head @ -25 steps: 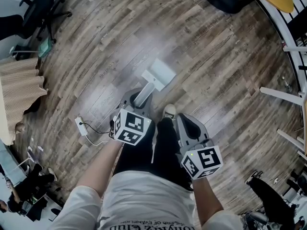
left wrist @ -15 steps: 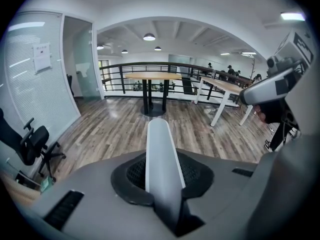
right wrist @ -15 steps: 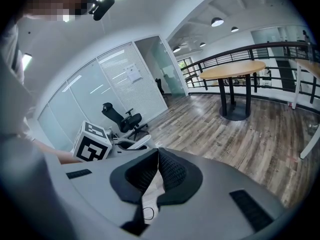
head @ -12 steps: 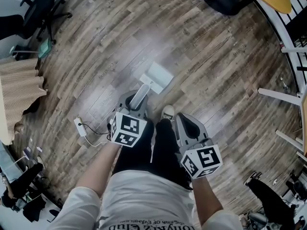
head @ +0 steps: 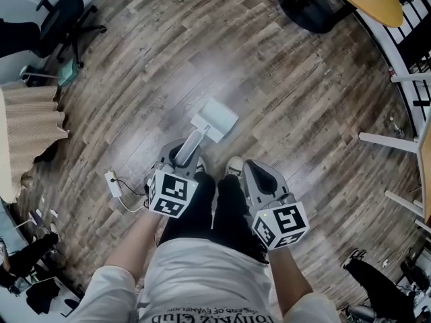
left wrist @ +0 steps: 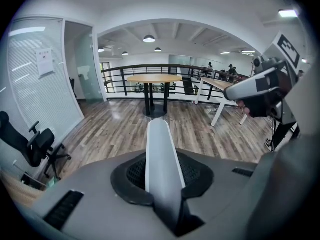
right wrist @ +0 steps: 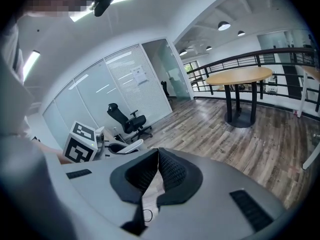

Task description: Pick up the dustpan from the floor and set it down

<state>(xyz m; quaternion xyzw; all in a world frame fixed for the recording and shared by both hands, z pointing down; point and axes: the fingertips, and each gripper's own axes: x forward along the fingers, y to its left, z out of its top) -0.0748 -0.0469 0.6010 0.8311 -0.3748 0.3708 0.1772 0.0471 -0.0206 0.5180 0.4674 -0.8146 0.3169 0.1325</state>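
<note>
Left gripper [head: 183, 150] clamped on dustpan [head: 217, 120] handle; pan end hangs far out, may swing or slip. Right gripper [head: 254, 170] jaws together, empty.

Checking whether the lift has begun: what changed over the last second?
The left gripper, shut on the dustpan by its handle, drew it back toward the person's shoe and slightly left in the head view. Its grip is unchanged; the right gripper stayed put, shut and empty.

Round table [left wrist: 154, 78] ahead of me by the railing [left wrist: 118, 74]. Black office chair [head: 64, 12] on my left. White power strip [head: 113, 184] on the wood floor [head: 283, 106].
</note>
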